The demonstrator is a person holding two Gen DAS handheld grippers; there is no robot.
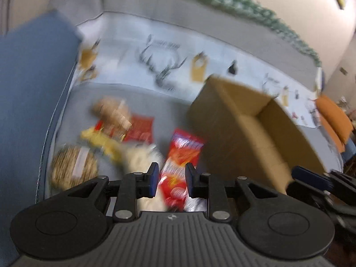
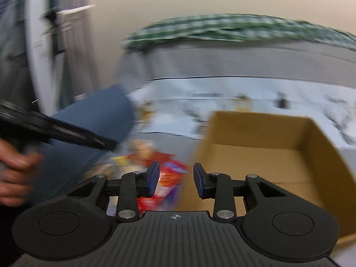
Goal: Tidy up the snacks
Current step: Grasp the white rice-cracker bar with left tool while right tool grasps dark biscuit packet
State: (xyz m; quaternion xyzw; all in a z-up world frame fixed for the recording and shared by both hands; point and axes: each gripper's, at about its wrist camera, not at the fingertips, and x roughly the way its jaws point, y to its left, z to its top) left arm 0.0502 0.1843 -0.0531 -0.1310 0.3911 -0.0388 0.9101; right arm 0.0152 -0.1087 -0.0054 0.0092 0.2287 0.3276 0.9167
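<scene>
Both views are motion-blurred. Several snack packs lie on a grey sofa seat: a red packet (image 1: 182, 153), a second red packet (image 1: 140, 129), a yellow pack (image 1: 100, 140), a round brown pack (image 1: 73, 166) and a pale bag (image 1: 142, 158). An open, empty cardboard box (image 1: 251, 131) stands to their right, and shows in the right wrist view (image 2: 267, 155). My left gripper (image 1: 171, 180) is open, its jaws either side of the red packet, above it. My right gripper (image 2: 175, 178) is open and empty, by the box's left wall, over the red packet (image 2: 164, 178).
A blue cushion (image 1: 33, 100) stands at the left of the snacks. A printed white throw (image 1: 155, 55) covers the sofa back, with a green knitted blanket (image 1: 244, 4) on top. An orange cushion (image 1: 333, 120) lies at the far right. The right gripper's tip (image 1: 311, 178) shows beside the box.
</scene>
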